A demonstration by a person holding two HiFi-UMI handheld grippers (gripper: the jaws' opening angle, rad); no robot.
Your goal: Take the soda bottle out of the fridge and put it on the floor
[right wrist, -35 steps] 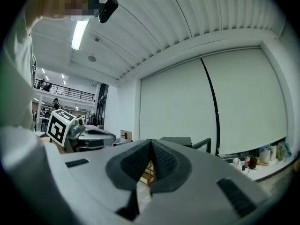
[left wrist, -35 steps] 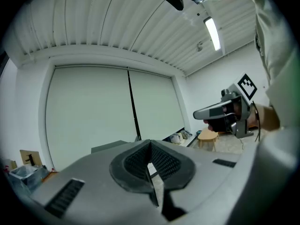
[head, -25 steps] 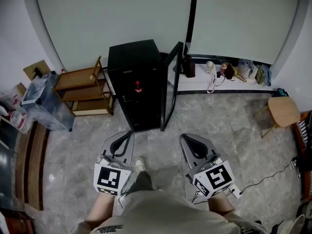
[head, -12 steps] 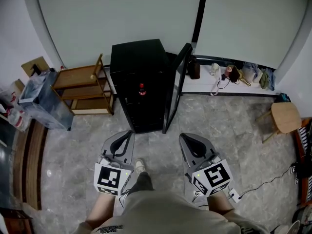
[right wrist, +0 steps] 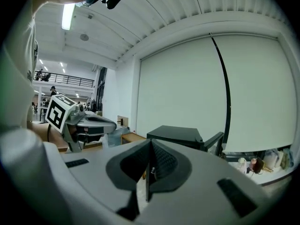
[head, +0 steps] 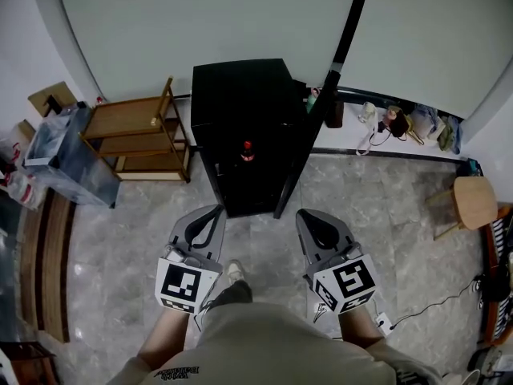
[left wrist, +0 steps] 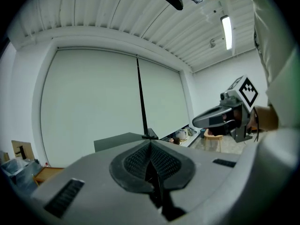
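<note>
Head view: approach step; left gripper (head: 213, 212) and right gripper (head: 308, 216) both clenched, empty. Bottle (head: 247, 150) ahead inside fridge (head: 240, 87), well apart; door (head: 303, 147) open ahead of right gripper, bare floor (head: 264, 239) between. Left gripper view: jaws together, nothing held. Right gripper view: same, door ahead-right. Next: open jaws, reach in clear of door

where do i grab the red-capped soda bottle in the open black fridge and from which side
Probably the body just below the red top, jaws either side. The red-capped soda bottle stands upright inside the black fridge, whose door is swung open on the right, so come in level through the open front, keeping left of the door.
</note>
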